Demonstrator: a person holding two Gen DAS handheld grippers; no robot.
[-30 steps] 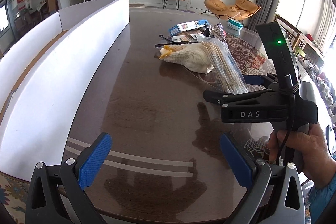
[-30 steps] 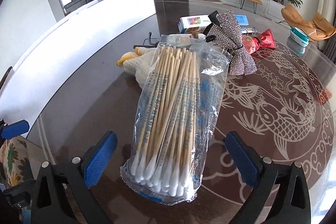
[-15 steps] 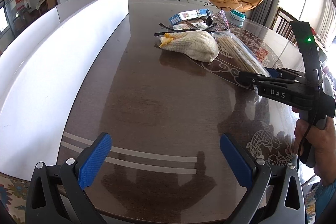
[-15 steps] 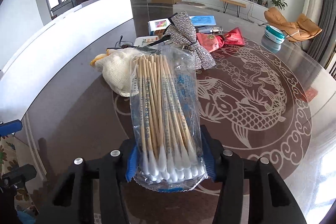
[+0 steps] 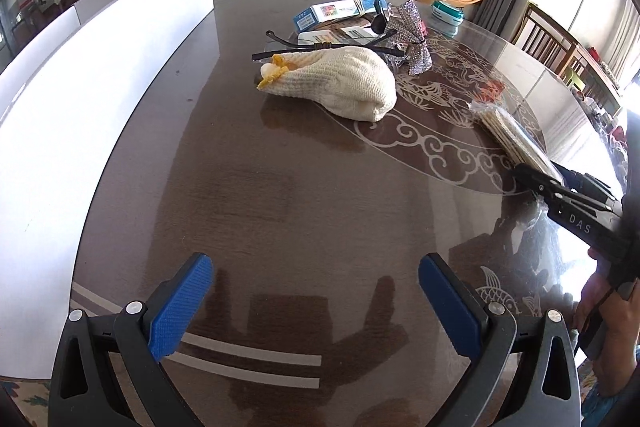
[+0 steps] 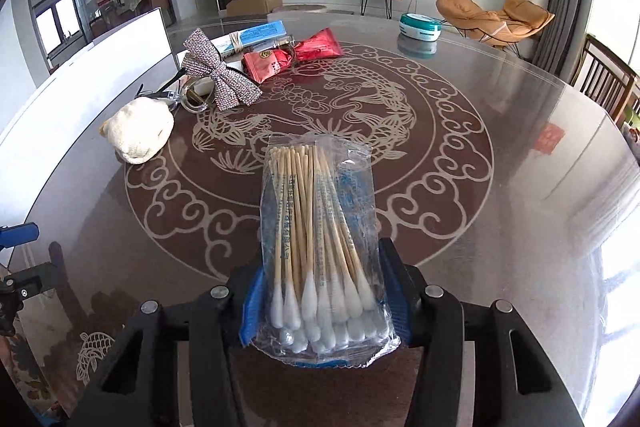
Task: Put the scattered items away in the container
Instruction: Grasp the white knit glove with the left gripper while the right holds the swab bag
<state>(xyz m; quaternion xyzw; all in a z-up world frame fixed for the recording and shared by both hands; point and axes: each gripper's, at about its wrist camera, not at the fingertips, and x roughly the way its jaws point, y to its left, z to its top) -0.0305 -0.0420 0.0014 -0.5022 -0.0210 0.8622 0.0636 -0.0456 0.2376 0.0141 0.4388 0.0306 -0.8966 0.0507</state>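
My right gripper point(image 6: 324, 303) is shut on a clear bag of cotton swabs point(image 6: 320, 227) and holds it above the table; the bag also shows in the left wrist view point(image 5: 512, 135). My left gripper point(image 5: 316, 301) is open and empty over the dark table near its front edge. The white container point(image 5: 120, 67) runs along the left. A cream knitted pouch point(image 5: 344, 87), black glasses point(image 5: 320, 47), a sequin bow point(image 6: 220, 75), red packets point(image 6: 292, 59) and blue boxes point(image 5: 340, 11) lie scattered at the far side.
A teal round box point(image 6: 420, 27) stands far back on the glass-topped table point(image 6: 520, 147). The right gripper's body point(image 5: 580, 211) and the hand holding it sit at the right edge of the left wrist view. Chairs stand beyond the table's right rim.
My right gripper closed on the cotton swab bag, lifted it and pulled it back and to the right, away from the pouch. My left gripper stayed open.
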